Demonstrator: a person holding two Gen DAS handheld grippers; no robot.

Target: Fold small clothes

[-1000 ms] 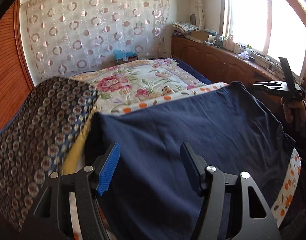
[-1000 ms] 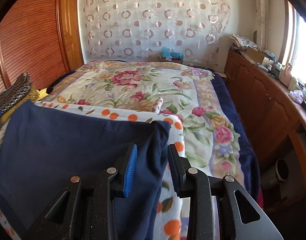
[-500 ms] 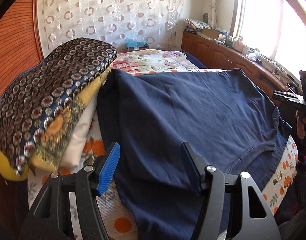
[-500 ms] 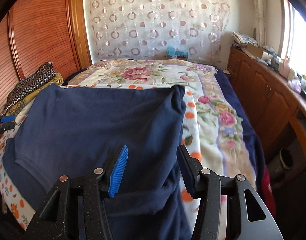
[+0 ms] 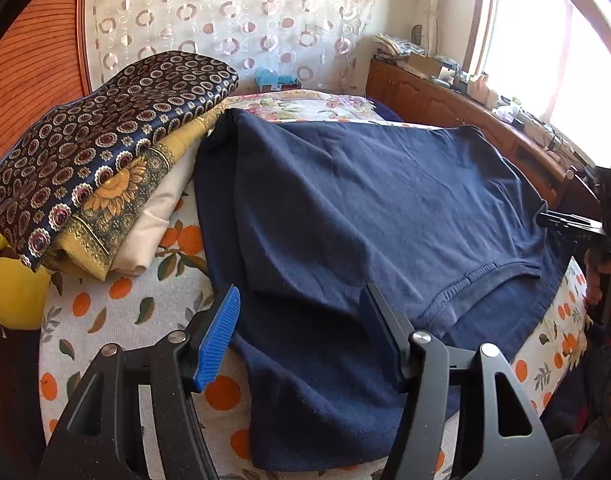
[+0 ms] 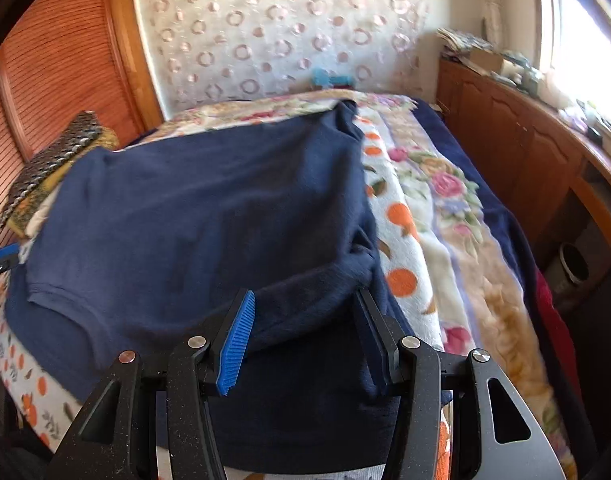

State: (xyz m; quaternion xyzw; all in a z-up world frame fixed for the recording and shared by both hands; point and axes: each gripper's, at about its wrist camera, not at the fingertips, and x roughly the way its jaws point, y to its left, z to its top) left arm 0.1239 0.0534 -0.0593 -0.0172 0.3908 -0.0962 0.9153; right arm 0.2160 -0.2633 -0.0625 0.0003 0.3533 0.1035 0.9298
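Left tool (image 5: 301, 336) open, fingers apart over the navy shirt (image 5: 365, 208) — no pinch. Right tool (image 6: 305, 332) open too, sleeve fold between fingers. Shirt spread mid-frame on the bed (image 6: 445, 216); folded stack (image 5: 105, 168) upper left.

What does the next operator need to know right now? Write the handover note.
Left gripper: open, nothing pinched, over the near left part of the navy shirt.
Right gripper: open, shirt's right side bunched between the fingers, not pinched.
Shirt: spread on the orange-print blanket, collar toward you.
Folded stack: left of it.
Done: shirt laid out.
Left: all folds.
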